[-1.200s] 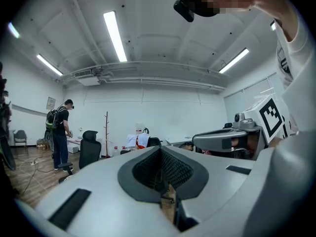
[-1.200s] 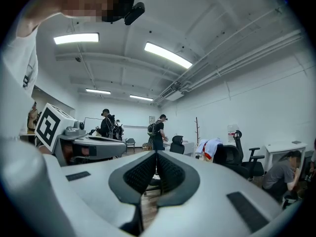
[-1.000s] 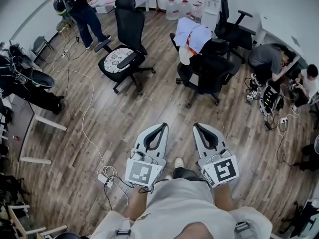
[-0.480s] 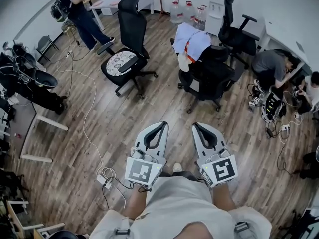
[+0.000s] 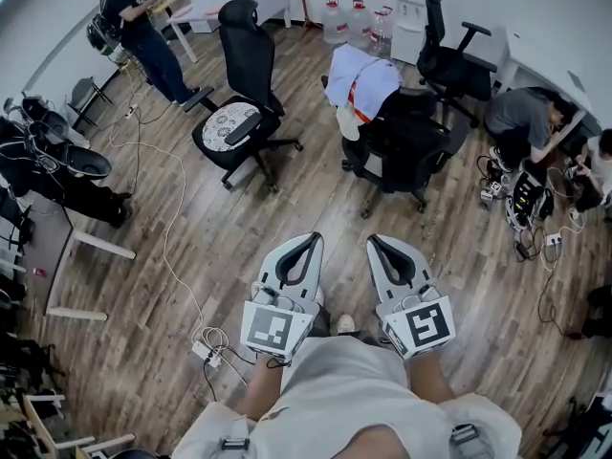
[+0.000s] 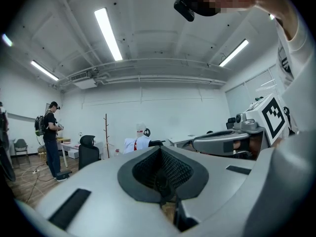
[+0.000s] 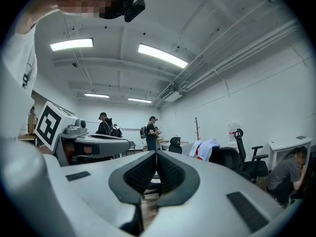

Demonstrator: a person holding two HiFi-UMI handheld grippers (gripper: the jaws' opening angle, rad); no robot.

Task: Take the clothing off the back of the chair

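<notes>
Both claws were empty and pinched fully shut here. The left claw [image 5: 308,244] and the right claw [image 5: 378,243] sat side by side low in the head view. They pointed level over the wooden floor [image 5: 287,199], pads pressed together with nothing between them.

The clothing [image 5: 361,73], a white top with a red-orange strip, was draped over the back of a black office chair [image 5: 409,140], well apart from both claws, further up the room. I couldn't tell what kind of garment it was because it hung all bunched up. It covered most of the chair's back too. From the two claw cameras it was just a small white blob in the distance, and the claws' own bodies blocked the lower half of both views.

A second chair [image 5: 232,113] with a patterned seat stood to the left of it. A person [image 5: 132,22] stood at the top left. Another one [image 5: 521,118] was crouched by a white bench [image 5: 535,57] on the right, head tucked out of sight. A pale cable [image 5: 167,228] snaked across the floor to a power strip [image 5: 203,350].
</notes>
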